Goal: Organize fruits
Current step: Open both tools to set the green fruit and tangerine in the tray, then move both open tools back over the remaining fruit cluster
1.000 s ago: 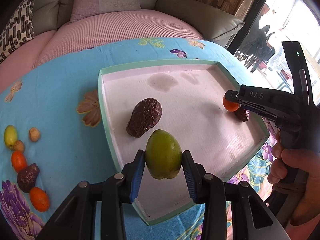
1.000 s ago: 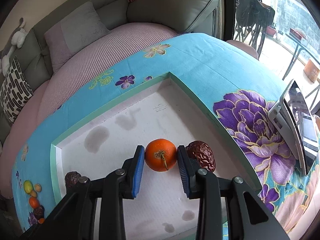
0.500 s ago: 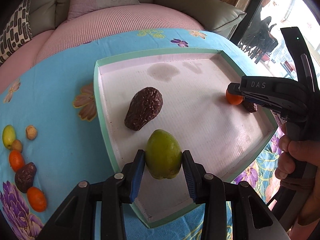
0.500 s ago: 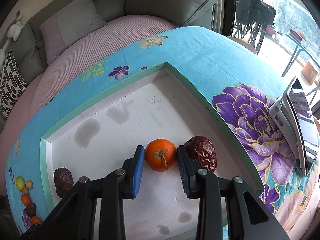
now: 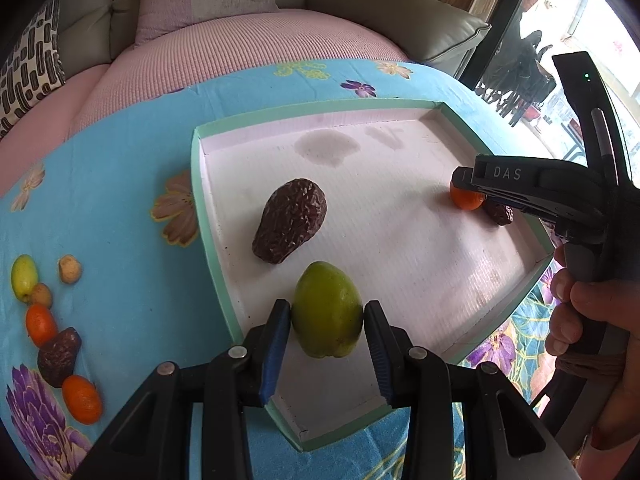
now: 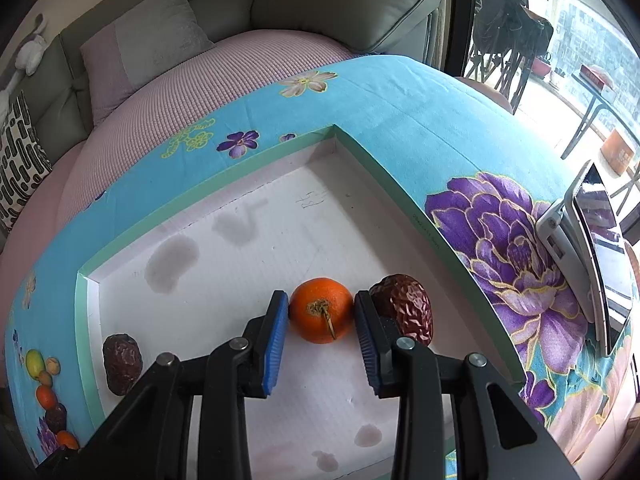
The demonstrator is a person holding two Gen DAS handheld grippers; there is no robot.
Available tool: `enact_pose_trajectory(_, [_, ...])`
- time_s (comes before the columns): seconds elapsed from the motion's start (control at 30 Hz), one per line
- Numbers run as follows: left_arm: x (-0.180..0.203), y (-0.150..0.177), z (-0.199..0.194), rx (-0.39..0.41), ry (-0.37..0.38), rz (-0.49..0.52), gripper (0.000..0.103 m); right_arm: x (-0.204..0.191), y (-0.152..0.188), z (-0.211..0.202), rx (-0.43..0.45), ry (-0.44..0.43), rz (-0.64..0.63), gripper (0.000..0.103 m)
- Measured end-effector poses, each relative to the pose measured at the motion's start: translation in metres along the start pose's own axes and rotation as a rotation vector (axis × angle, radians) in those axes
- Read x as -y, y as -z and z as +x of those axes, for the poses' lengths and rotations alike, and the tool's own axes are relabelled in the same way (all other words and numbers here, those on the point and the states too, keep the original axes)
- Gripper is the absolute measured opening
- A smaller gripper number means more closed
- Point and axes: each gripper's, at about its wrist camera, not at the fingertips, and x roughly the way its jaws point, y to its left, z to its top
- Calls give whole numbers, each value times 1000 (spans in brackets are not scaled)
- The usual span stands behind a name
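From the left wrist camera, the left gripper [image 5: 326, 322] clamps a green fruit [image 5: 326, 314] between its blue pads above the near part of the white tray [image 5: 197, 184], just short of a wrinkled brown date [image 5: 290, 220] (more fruit lies loose on the blue floral cloth [image 5: 116, 184] to the left). From the right wrist camera, the right gripper [image 6: 321, 316] grips a small orange [image 6: 321, 309] low over the tray floor, a second date [image 6: 404, 307] touching its right finger's outer side.
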Motion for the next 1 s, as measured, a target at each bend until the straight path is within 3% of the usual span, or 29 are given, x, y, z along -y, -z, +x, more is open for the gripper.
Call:
enact_pose_trajectory(0.2, [-3, -3, -11, 29, -18, -4, 42, -3, 1, 1, -8, 6, -16, 36])
enact_pose_trajectory(0.27, [-8, -5, -15, 42, -21, -19, 49, -4, 1, 2, -9, 11, -22, 36])
enact_pose_trajectory(0.33, [-15, -8, -20, 61, -26, -40, 67, -5, 0, 2, -11, 14, -26, 37])
enact_pose_trajectory(0.43, [-28, -11, -27, 84, -40, -81, 75, -5, 1, 6, -28, 22, -33, 46])
enact_pose_trajectory(0.6, [-52, -13, -25, 81, -87, -147, 89, -8, 2, 10, -44, 29, -45, 48])
enact_pose_trajectory(0.77, [-80, -11, -26, 91, -149, -226, 92, -12, 3, 12, -51, 35, -64, 72])
enact_pose_trajectory(0.83, [-92, -8, -25, 90, -173, -258, 99, -14, 3, 12, -53, 43, -77, 76])
enact_pose_trajectory(1.0, [-117, -3, -21, 79, -211, -331, 100, -17, 5, 10, -53, 54, -103, 79])
